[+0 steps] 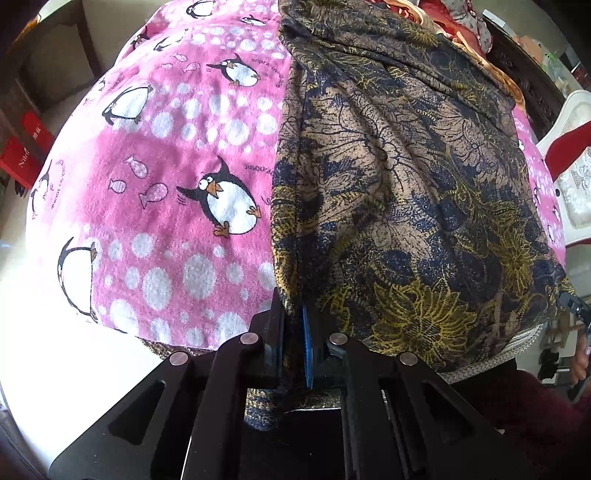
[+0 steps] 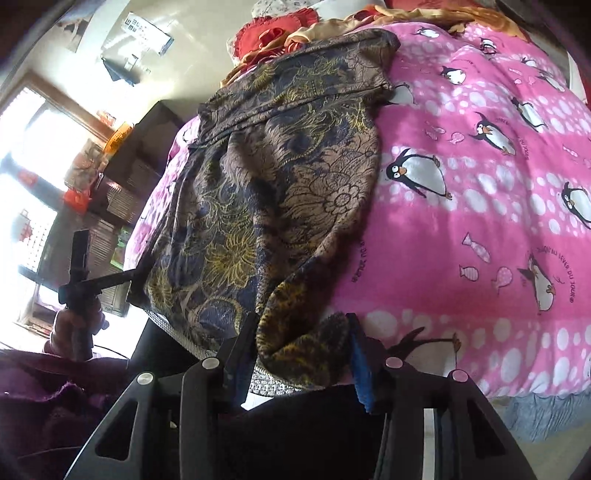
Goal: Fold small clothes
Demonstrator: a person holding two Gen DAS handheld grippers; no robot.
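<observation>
Garment (image 1: 399,177) lies spread on the pink penguin blanket (image 1: 159,177), hem end toward the person, far end up near a heap of red/orange cloth (image 2: 280,33). Dark blue + tan + mustard floral print, thin knit, w/ a paler woven band along the hem (image 2: 269,387).

Left gripper (image 1: 295,354): jaws drawn narrow, pinching a bunched bit of hem edge betw. the blue pads. Firm hold by the look of it.

Right gripper (image 2: 299,354): jaws stand wide; a turned-over corner of the hem sits betw. them, bulging up, but not pinched. Seen from the right wrist view, the left tool (image 2: 79,284) is at the other hem corner, so both tools are on the same edge, well apart.

Handling, my guess: light, limp, drapey. Creases run lengthwise, fabric sags into every dip of the bedding. No stiffness; it'll droop if lifted from one point. Not slippery-looking (fleecy blanket under it prob. grips a little, may drag the cloth when pulled). Nothing fragile.

Where to grab: the two hem corners, on the woven band, which looks the firmest part. Right side needs to close on both layers of that folded corner, else one layer slips out.

Blanket: plush, white dots, fish, cartoon penguins. Grey fringed cover (image 2: 546,417) below its edge.
</observation>
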